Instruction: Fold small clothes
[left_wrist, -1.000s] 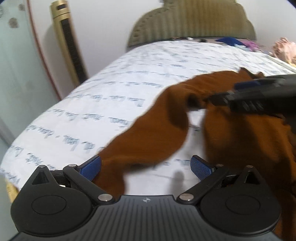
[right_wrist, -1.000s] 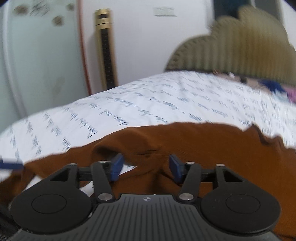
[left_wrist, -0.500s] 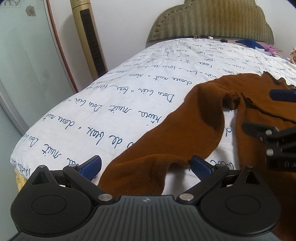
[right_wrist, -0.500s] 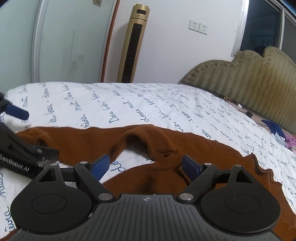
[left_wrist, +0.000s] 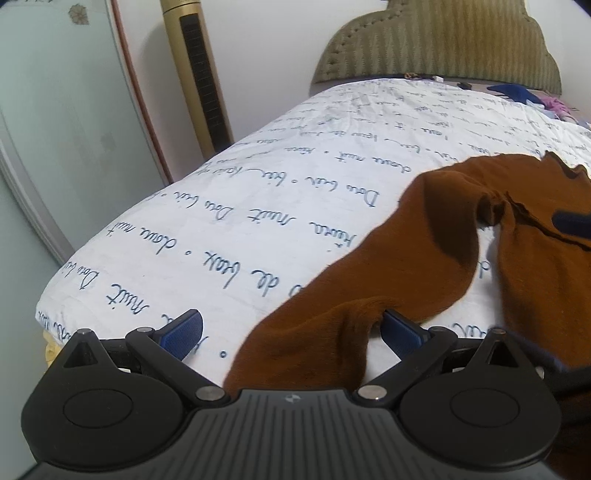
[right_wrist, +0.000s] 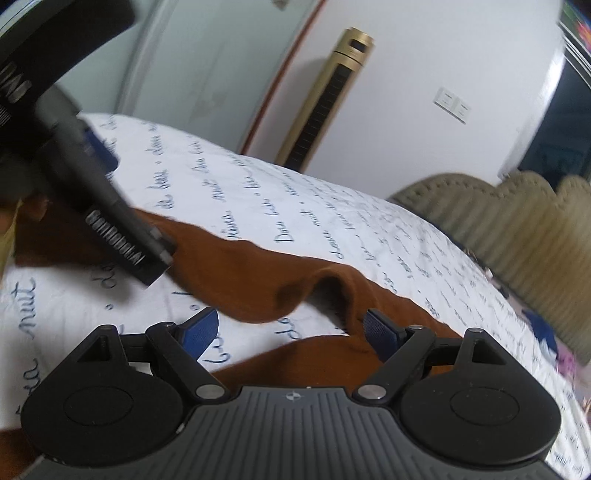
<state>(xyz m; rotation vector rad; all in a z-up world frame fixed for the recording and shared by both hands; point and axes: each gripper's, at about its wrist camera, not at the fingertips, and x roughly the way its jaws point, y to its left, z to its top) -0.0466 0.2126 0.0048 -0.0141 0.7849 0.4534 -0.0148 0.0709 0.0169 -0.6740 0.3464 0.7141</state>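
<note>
A brown knit garment (left_wrist: 424, 258) lies rumpled on the white printed bedsheet (left_wrist: 258, 229). One long sleeve runs down toward my left gripper (left_wrist: 293, 334), whose jaws are wide open with the sleeve end lying between them. In the right wrist view the garment (right_wrist: 258, 280) forms a raised fold ahead of my right gripper (right_wrist: 291, 330), which is open over the sheet and cloth. The left gripper's body shows at the upper left of the right wrist view (right_wrist: 110, 229), over the sleeve.
A gold tower fan (left_wrist: 199, 81) stands by the wall beside a glass door (left_wrist: 55, 129). A padded olive headboard (left_wrist: 443, 44) is at the far end, with blue and pink clothes (left_wrist: 517, 92) near it. The bed's edge (left_wrist: 48, 306) drops off at the left.
My right gripper let go of the garment, opened and drew back to the right. The brown sleeve settled onto the sheet. My left gripper stayed open and shifted slightly.
</note>
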